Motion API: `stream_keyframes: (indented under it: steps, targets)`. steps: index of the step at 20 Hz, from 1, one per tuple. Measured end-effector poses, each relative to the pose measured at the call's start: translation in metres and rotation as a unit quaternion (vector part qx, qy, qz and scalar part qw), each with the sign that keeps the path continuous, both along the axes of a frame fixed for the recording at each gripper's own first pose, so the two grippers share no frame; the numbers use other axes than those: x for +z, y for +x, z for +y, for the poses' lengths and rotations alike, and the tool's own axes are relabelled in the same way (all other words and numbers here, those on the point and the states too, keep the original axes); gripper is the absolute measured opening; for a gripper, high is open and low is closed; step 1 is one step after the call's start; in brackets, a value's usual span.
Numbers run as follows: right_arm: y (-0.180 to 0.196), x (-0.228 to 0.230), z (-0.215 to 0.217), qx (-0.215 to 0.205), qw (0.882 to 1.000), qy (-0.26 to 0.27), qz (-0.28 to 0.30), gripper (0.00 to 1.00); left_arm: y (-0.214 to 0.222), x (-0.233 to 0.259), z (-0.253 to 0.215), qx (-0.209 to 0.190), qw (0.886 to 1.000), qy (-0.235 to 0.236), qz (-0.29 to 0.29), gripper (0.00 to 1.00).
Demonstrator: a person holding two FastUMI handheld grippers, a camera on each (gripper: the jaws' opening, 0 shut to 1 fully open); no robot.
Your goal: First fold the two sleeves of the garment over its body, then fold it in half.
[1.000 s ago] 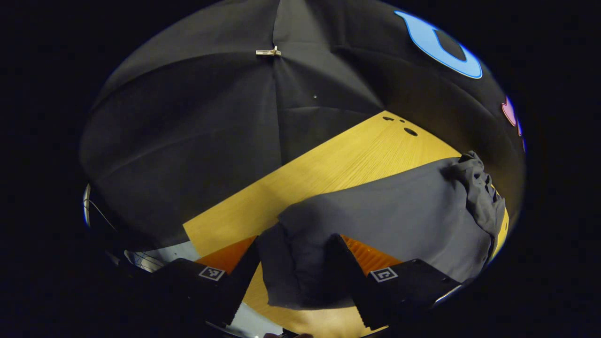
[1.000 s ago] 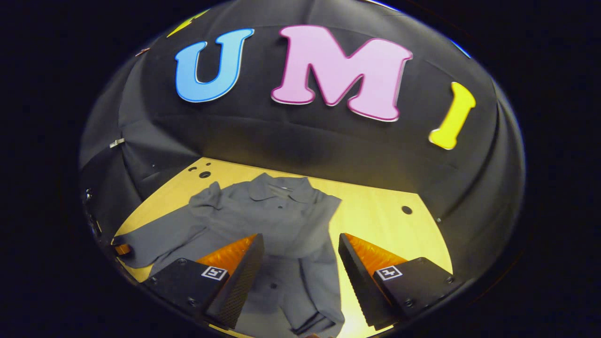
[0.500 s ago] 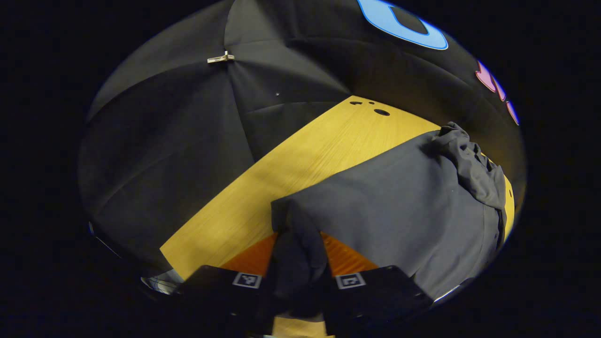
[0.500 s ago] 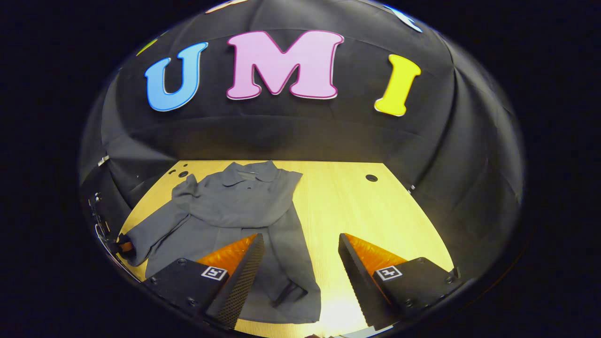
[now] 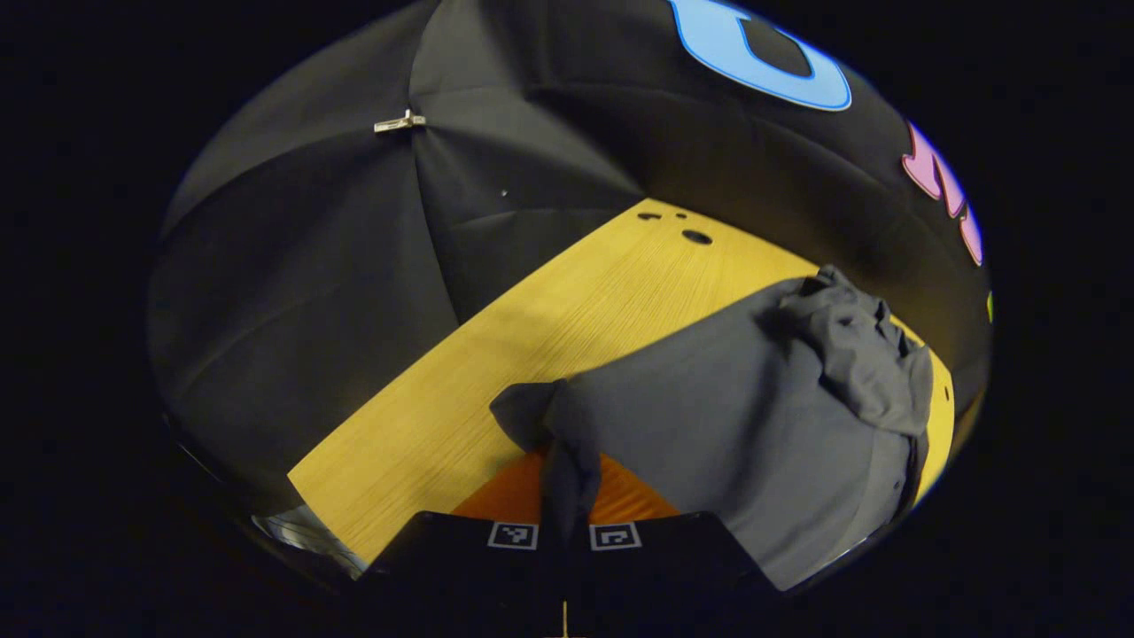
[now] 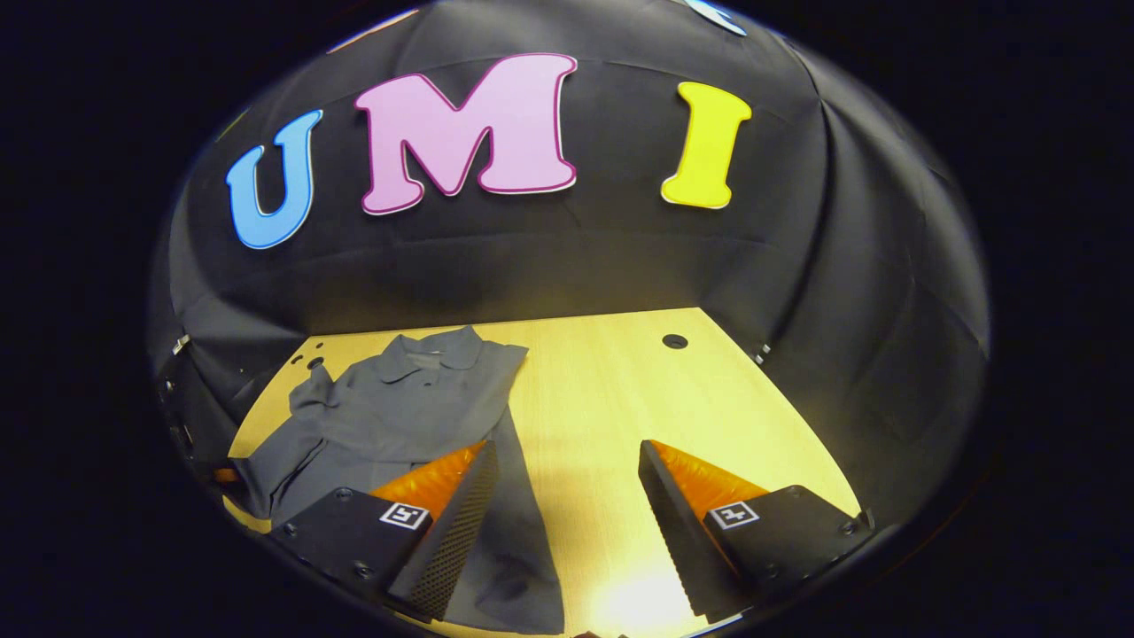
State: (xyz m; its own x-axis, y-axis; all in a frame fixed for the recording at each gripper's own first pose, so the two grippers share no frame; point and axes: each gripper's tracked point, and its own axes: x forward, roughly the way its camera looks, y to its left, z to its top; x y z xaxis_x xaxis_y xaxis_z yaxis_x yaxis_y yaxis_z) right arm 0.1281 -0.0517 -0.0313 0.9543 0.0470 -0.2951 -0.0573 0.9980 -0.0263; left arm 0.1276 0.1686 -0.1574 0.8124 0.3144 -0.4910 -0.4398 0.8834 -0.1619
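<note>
A grey collared shirt (image 6: 399, 412) lies on the yellow wooden table (image 6: 611, 390), collar toward the back wall. In the left gripper view my left gripper (image 5: 567, 470) is shut on the end of the shirt's sleeve (image 5: 554, 416), and the cloth is pinched between both fingers. The shirt body (image 5: 726, 416) spreads to the right, bunched at the shoulder (image 5: 850, 346). My right gripper (image 6: 567, 523) is open above the table just right of the shirt. Its left finger (image 6: 456, 509) overlaps the shirt's lower edge, and nothing sits between the fingers.
The black cloth wall closes the table at the back and sides. Round holes in the tabletop lie near the far corners (image 6: 675, 341) (image 5: 696, 237). A metal clip (image 5: 399, 122) pins the wall cloth. Bare wood stretches right of the shirt (image 6: 709, 408).
My left gripper went from open around the sleeve end to shut on it. My right gripper, still open, moved right and off the shirt's middle.
</note>
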Motion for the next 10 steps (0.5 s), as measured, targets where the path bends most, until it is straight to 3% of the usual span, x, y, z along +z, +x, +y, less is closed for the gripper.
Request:
stream_keyframes:
  steps: [10]
  targets:
    - [0.031,-0.023,-0.034,0.012,0.999,0.015,0.027,0.98,0.093,0.15,-0.09,-0.063,0.993,0.021,-0.101,0.07]
